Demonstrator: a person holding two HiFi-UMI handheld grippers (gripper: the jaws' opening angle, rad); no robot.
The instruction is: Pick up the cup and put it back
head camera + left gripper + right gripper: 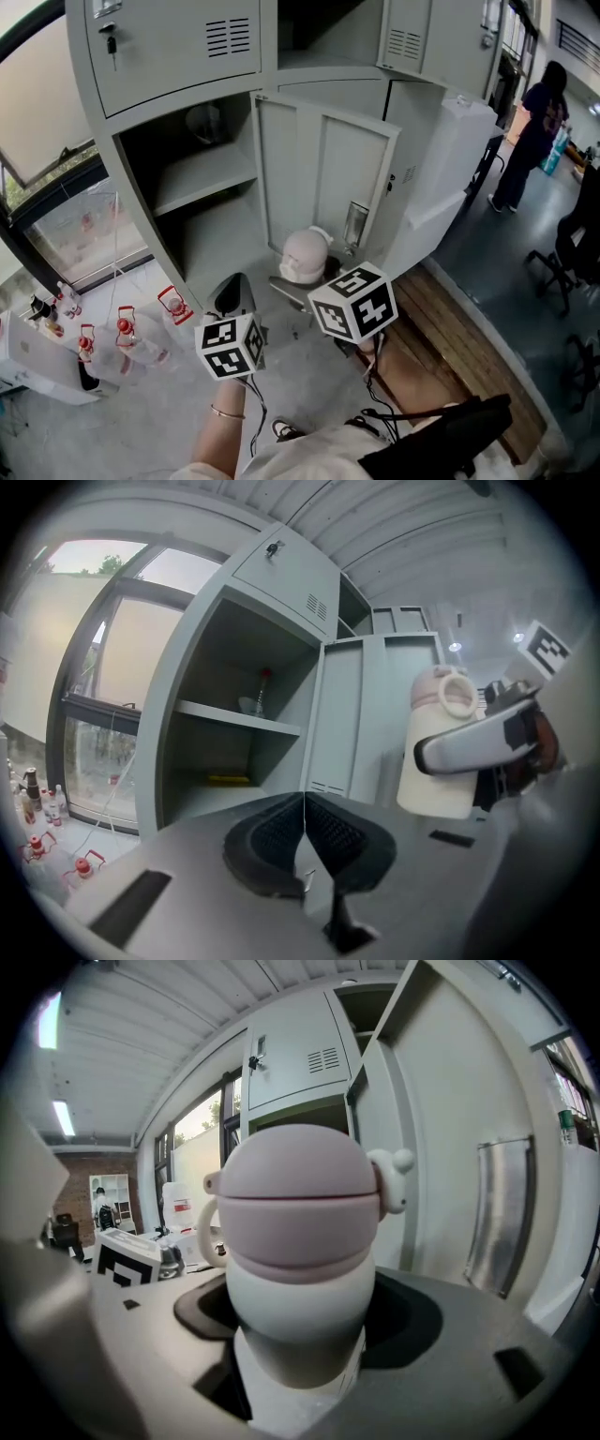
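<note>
A grey locker (178,56) stands open by a window (56,141), with bottles (127,333) on the floor to its left and a person far off at the right. A shelf (202,178) splits the open compartment, and its door (323,173) hangs wide.

The cup (305,255), white with a pink lid, is gripped low on its body by the right claw (305,279), one jaw on each side, upright. It is held in front of the lower compartment, just beside the door. The left claw (303,841) is closed with nothing in it, lower and to the left, well clear of the cup (439,752).

The step in hand looks like carrying the cup to its place in the locker. To do that well:
- hold it upright; the grip sits below the heavy lid, so a tilt could let it slip
- steer left of the door edge and under the shelf (239,719), since the lid loop rides high
- set the base flat on the compartment floor, clear of the small yellow thing (228,780) lying there, before the jaws spread

From the right claw (300,1340) the cup (298,1241) fills the view, centred between the jaws
</note>
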